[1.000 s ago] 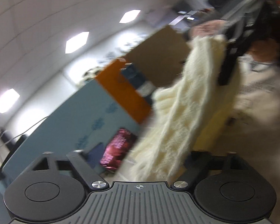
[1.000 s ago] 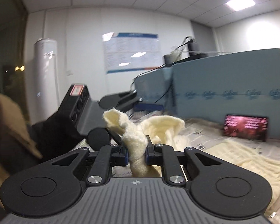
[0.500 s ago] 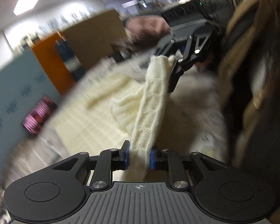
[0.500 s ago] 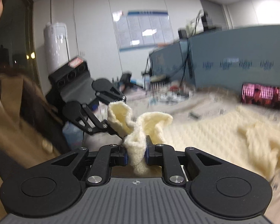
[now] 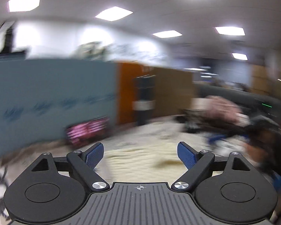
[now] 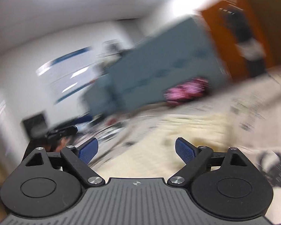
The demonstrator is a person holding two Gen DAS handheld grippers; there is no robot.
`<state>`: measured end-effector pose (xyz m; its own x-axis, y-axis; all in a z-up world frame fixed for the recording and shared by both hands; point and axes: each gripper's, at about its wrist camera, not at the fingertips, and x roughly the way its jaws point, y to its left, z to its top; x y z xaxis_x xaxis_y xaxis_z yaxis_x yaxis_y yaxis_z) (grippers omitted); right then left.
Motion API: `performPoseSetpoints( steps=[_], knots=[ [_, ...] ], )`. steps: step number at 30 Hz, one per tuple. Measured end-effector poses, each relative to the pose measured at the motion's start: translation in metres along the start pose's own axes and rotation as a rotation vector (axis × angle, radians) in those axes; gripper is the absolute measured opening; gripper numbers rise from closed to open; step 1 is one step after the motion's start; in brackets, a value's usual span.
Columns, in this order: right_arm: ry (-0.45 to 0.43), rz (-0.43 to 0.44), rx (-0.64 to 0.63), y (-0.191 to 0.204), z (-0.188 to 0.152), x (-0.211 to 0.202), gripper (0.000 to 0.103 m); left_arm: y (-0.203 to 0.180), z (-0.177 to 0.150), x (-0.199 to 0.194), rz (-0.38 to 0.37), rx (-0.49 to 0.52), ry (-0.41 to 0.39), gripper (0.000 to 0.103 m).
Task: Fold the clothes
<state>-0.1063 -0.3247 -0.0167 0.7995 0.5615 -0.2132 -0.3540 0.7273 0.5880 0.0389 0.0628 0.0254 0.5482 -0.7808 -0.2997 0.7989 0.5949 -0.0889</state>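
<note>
Both views are heavily motion-blurred. The left gripper point(image 5: 140, 154) is spread wide, its 2 blue pads point(image 5: 95, 154) holding nothing. The right gripper point(image 6: 136, 151) is likewise wide and holds nothing. The cream knit garment point(image 5: 140, 161) lies on the patterned table cover point(image 6: 252, 103), in the lower center of each frame beyond the fingers. A pink screen point(image 5: 88, 131) leans against the blue partition point(image 5: 46, 97) at mid-left.

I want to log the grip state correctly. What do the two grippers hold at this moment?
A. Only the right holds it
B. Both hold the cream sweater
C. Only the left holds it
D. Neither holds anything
D: the left gripper and right gripper both stand wide open, with the cream sweater lying below.
</note>
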Motion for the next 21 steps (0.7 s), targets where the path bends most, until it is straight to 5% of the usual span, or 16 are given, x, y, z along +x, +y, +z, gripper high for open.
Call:
performPoseSetpoints(
  steps=[3, 8, 11, 12, 13, 14, 17, 21],
  knots=[
    [0.031, -0.114, 0.148, -0.022, 0.004, 0.016, 0.089, 0.011, -0.006, 0.041, -0.008, -0.044, 0.084, 0.088],
    [0.112, -0.204, 0.171, -0.026, -0.004, 0.032, 0.085, 0.028, -0.015, 0.111, -0.020, -0.116, 0.223, 0.088],
    [0.139, -0.269, 0.144, -0.020, -0.010, 0.046, 0.061, 0.039, -0.020, 0.152, -0.028, -0.160, 0.307, 0.086],
    [0.140, -0.300, 0.112, -0.015, -0.011, 0.049, 0.057, 0.041, -0.021, 0.161, -0.025, -0.169, 0.324, 0.081],
    [0.141, -0.325, 0.086, -0.012, -0.012, 0.052, 0.049, 0.042, -0.020, 0.160, -0.009, -0.165, 0.317, 0.065],
    [0.140, -0.340, 0.069, -0.011, -0.011, 0.057, 0.039, 0.043, -0.018, 0.159, 0.007, -0.161, 0.309, 0.020],
    [0.128, -0.344, 0.053, -0.013, -0.005, 0.067, 0.027, 0.046, -0.013, 0.155, 0.055, -0.149, 0.286, 0.012],
    [0.087, -0.326, 0.002, -0.013, 0.016, 0.083, 0.023, 0.049, -0.007, 0.150, 0.119, -0.132, 0.255, 0.012]
  ],
)
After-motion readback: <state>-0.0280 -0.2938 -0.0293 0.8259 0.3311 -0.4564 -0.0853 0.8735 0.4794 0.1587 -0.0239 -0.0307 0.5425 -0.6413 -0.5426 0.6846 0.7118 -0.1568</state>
